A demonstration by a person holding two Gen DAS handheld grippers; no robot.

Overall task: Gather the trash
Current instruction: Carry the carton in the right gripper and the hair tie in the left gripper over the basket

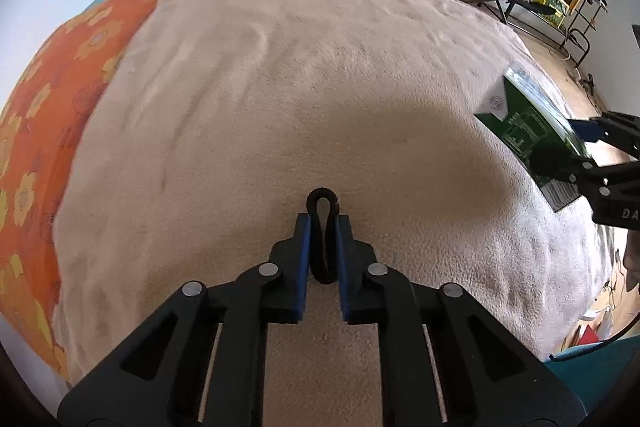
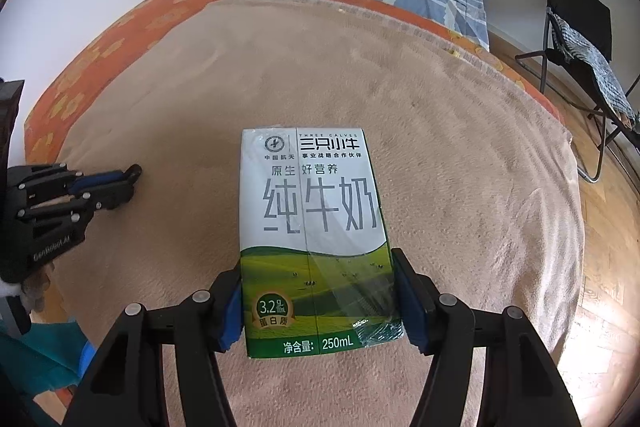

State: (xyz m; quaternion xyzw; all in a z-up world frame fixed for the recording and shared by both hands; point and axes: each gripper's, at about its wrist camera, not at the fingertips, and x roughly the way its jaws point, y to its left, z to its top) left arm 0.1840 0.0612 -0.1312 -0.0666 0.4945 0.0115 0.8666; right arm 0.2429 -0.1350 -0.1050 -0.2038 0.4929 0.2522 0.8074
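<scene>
Beige fleece blanket (image 2: 460, 155) spreads wide over the bed — its far hem meets orange sheet (image 1: 60, 87). Right gripper (image 2: 320, 301) pinches a green-and-white milk carton (image 2: 312, 227) above it; left gripper (image 1: 322, 239) — apart, leftward — clamps a black looped band (image 1: 322, 227).

One milk carton (image 2: 316, 239), one black loop (image 1: 322, 239), two grippers, one chair (image 2: 580, 39)

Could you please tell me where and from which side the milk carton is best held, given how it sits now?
Grip the milk carton across its two narrow sides, near the bottom end, as the right claw does now. Those flat, parallel walls suit the pads, and the broad printed face stays clear. The left claw is shut on a black loop.
</scene>
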